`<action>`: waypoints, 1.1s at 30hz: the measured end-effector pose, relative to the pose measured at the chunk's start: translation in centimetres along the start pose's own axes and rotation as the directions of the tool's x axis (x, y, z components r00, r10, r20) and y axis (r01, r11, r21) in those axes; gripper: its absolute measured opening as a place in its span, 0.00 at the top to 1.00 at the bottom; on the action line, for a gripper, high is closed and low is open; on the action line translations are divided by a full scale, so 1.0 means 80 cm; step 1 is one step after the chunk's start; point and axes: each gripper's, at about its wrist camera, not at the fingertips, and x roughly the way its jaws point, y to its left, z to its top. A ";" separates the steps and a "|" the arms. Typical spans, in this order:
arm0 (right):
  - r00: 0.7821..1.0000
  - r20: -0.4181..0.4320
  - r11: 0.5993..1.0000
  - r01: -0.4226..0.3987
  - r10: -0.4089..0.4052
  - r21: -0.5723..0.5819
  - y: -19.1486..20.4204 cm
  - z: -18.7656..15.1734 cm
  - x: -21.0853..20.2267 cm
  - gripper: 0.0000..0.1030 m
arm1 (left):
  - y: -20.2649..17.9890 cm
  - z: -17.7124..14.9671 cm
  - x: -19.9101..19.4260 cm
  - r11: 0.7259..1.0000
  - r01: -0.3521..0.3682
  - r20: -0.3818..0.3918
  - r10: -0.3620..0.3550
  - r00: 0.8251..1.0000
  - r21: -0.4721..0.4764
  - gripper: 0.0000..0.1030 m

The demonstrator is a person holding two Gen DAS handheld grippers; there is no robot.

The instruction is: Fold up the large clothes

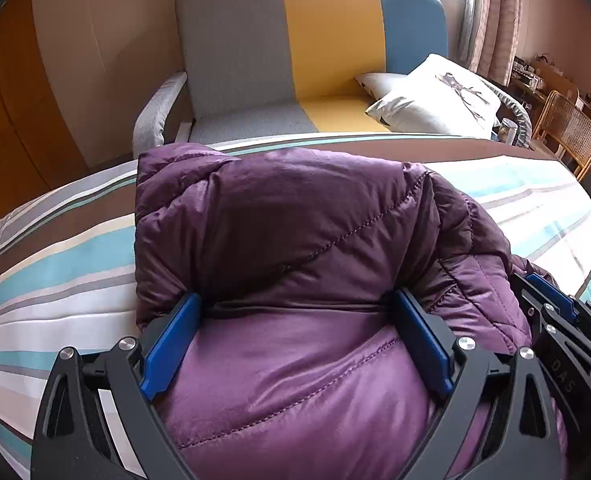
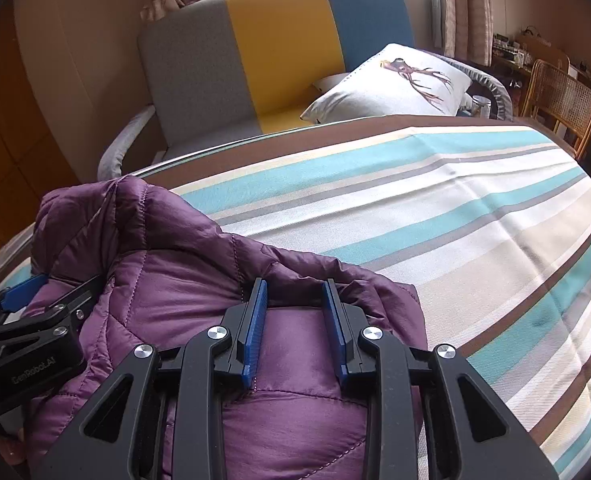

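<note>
Purple jacket point(image 1: 295, 240) filling left view, striped sheet point(image 2: 455, 220) right view

Striped bed cover point(image 2: 475, 216) bare right of purple jacket point(image 2: 199, 280); sofa point(image 2: 223, 72) beyond

A purple quilted jacket point(image 1: 295, 240) lies on a teal, white, grey and brown striped sheet point(image 2: 455, 220).
</note>
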 end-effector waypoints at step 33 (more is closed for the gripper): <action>0.987 0.117 0.978 -0.131 0.112 0.164 -0.057 -0.071 -0.143 0.39 | 0.045 -0.091 -0.142 0.994 0.111 0.150 -0.107 0.983 -0.014 0.02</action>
